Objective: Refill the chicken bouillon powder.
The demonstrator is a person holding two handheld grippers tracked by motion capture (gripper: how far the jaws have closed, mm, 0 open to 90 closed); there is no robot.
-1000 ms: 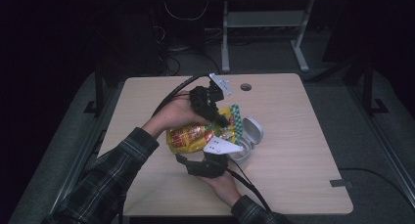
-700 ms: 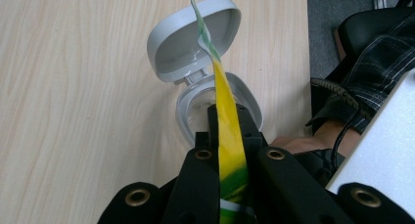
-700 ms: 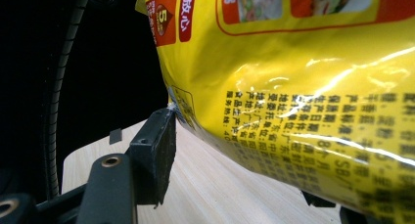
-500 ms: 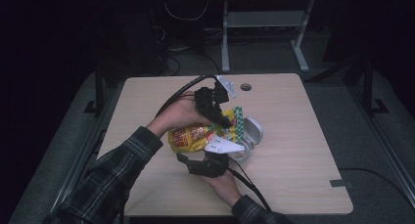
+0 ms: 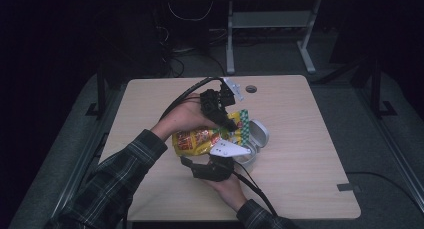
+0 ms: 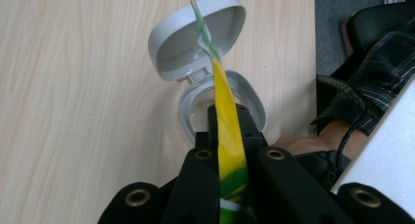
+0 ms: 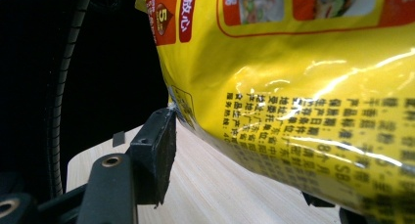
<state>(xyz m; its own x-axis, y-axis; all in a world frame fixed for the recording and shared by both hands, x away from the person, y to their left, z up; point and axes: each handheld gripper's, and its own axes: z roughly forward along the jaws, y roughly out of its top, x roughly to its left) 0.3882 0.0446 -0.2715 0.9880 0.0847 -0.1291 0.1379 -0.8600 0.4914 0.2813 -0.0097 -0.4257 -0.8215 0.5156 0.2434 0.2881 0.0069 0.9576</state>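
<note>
A yellow snack bag (image 5: pixel 195 139) with red labels hangs just over the table (image 5: pixel 310 179). My left gripper (image 5: pixel 231 123) comes in from above and is shut on the bag's green-and-yellow top seal (image 6: pixel 227 136), seen edge-on between the jaws. Below that seal stands a small white container (image 6: pixel 225 106) with its hinged lid (image 6: pixel 195 38) flipped open. My right gripper (image 5: pixel 216 156) reaches in from the near side and is shut on the bag's lower part (image 7: pixel 303 87). One finger (image 7: pixel 156 145) touches the bag's corner seam, and the bag hides the other one.
The container (image 5: pixel 252 139) sits right of the bag near the table's middle. A round cable hole (image 5: pixel 251 89) is at the far edge. Black cables trail from both grippers. Dark floor and a metal frame (image 5: pixel 270 24) lie beyond the table.
</note>
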